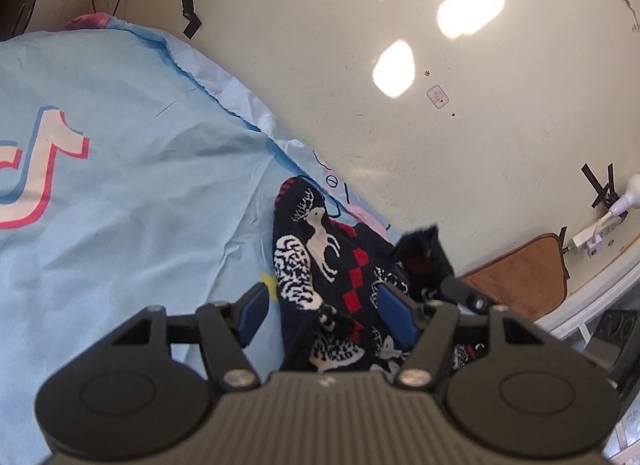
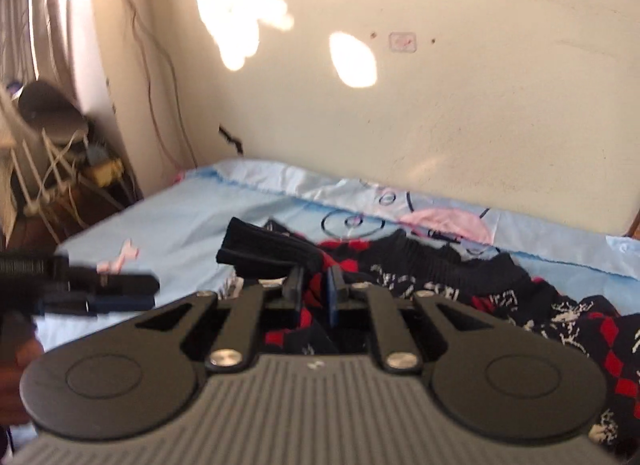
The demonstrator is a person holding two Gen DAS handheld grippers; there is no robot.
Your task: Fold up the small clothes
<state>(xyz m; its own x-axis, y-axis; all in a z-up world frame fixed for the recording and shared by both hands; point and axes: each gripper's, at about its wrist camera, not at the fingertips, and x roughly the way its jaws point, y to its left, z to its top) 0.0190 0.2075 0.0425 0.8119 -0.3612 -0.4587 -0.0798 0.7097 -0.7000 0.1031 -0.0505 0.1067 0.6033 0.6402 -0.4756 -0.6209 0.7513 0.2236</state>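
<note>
A black knitted sweater (image 1: 320,261) with white deer and red checks lies crumpled on the light blue bedsheet (image 1: 120,205). My left gripper (image 1: 326,305) is open and straddles a ridge of the sweater; a strip of sheet shows between its left pad and the knit. In the right wrist view the sweater (image 2: 500,289) spreads to the right. My right gripper (image 2: 316,291) has its fingers nearly together, pinching red and black knit, with a black ribbed cuff (image 2: 264,245) raised just beyond them. The left gripper (image 2: 148,294) shows blurred at the left edge.
The bed runs along a cream wall (image 1: 400,125) with black tape marks. A brown mat (image 1: 520,273) and a white plug with cable (image 1: 592,237) sit past the bed's end. A cluttered white rack (image 2: 40,169) and curtain stand at the far left.
</note>
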